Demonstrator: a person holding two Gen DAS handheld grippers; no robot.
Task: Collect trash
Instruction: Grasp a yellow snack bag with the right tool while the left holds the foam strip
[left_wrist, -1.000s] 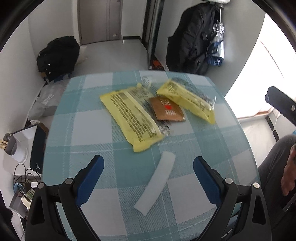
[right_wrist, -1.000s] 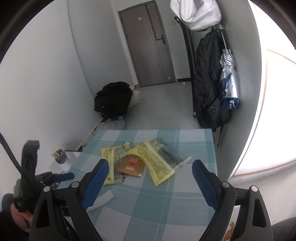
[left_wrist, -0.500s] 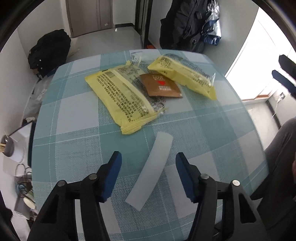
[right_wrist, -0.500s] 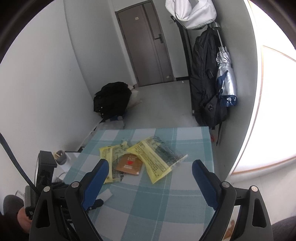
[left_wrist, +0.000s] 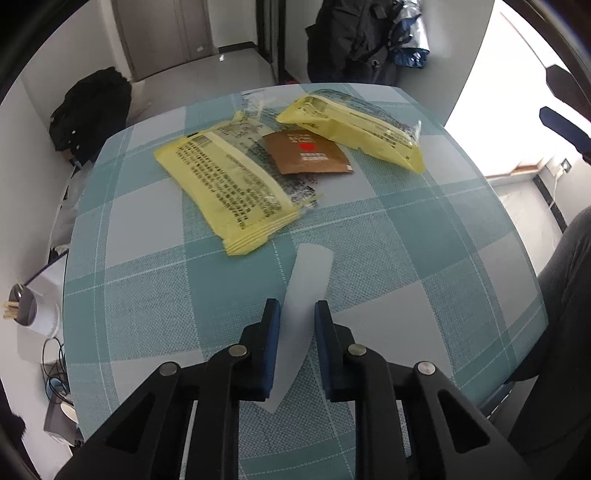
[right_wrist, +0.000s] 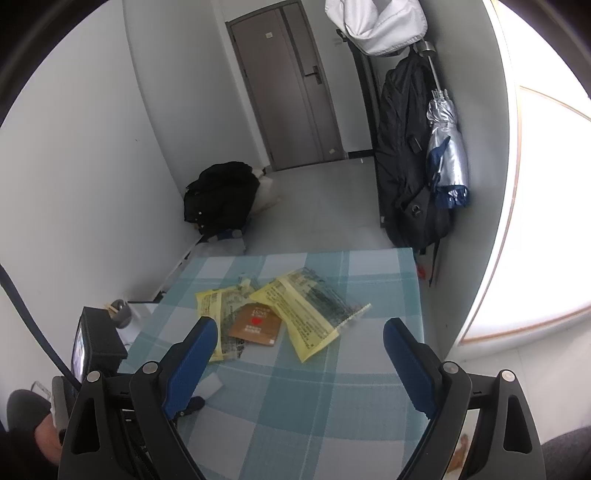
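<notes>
Lying flat on the table (left_wrist: 424, 229), the white strip (left_wrist: 308, 280) ran its long axis away from you, its far end leaning slightly right toward the wrappers (left_wrist: 229, 181). Your left gripper (left_wrist: 297, 314) had just been closing, its jaws astride the strip's near part; whether they pressed it, I cannot tell. Your right gripper (right_wrist: 299, 332) stood wide open and held nothing.

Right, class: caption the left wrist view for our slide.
Left gripper closing around a white strip on the checked tablecloth.
</notes>
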